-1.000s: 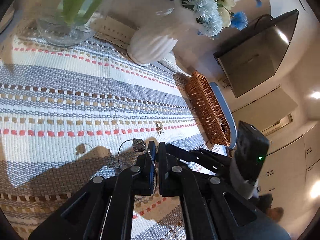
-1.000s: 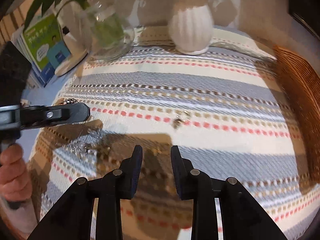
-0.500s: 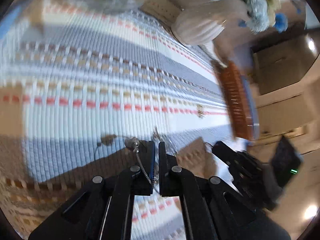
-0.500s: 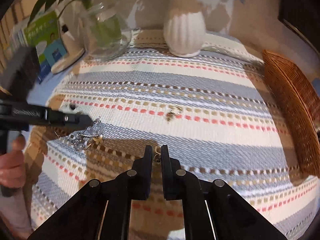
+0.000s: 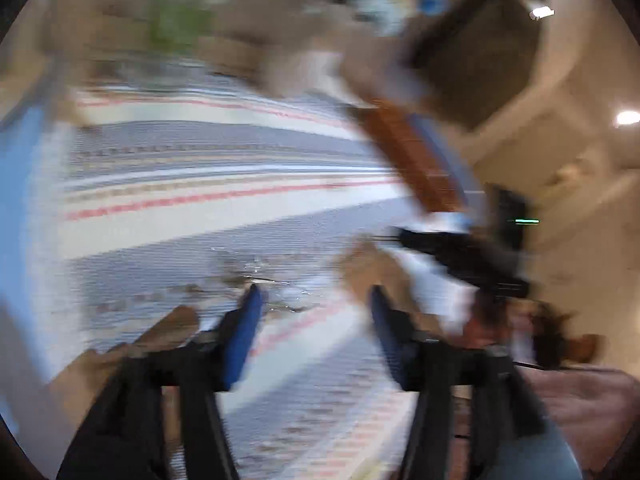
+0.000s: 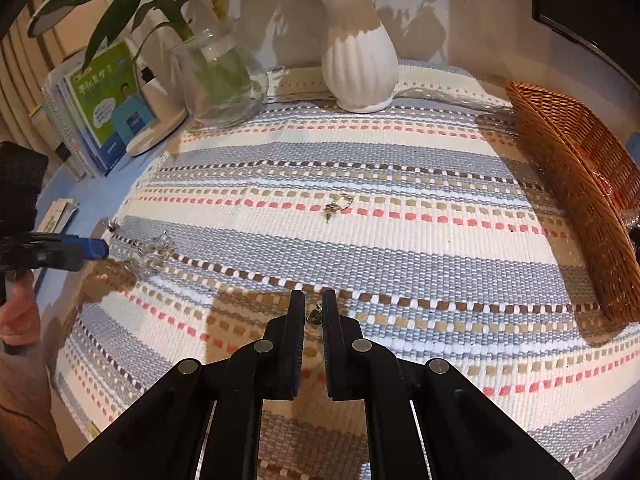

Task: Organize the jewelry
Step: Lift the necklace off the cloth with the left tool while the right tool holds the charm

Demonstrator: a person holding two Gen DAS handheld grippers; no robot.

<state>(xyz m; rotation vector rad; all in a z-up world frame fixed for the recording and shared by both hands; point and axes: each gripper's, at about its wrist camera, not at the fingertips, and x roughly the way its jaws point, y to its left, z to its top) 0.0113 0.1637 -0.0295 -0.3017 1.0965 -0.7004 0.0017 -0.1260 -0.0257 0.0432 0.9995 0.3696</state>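
A: Which step is in hand?

B: Picking loose pieces off the striped woven cloth (image 6: pixel 400 240) that covers the surface. The right gripper (image 6: pixel 313 320) has its fingers drawn together on a small silvery trinket (image 6: pixel 314 318), pinched right at the tips. I take it for an earring or a charm.

A: And the other one?

B: The left gripper (image 5: pixel 316 304) has its fingers opening, wide apart, with nothing pressed between them. A tangled silvery chain (image 6: pixel 150 252) lies on the cloth just ahead of its blue-padded tips, seemingly let go.

A: Anything left to gather?

B: A small gold-toned piece (image 6: pixel 338 205) lies on the cloth well beyond the right fingers, towards the white ribbed vase (image 6: pixel 360 64).

A: So what does the next move call for?

B: My guess is that the brown wicker basket (image 6: pixel 580 184), far off to the right of the right fingers, is where things go. The trinket is tiny and held only at the tips, so a steady carry without any loosening seems wise.

A: What can't you make out?

B: The left wrist view is badly smeared; the chain is only a glint there. The basket's inside is mostly hidden behind its wall and cut off at the edge. A hand (image 6: pixel 18 312) on the left gripper's handle shows only in part.
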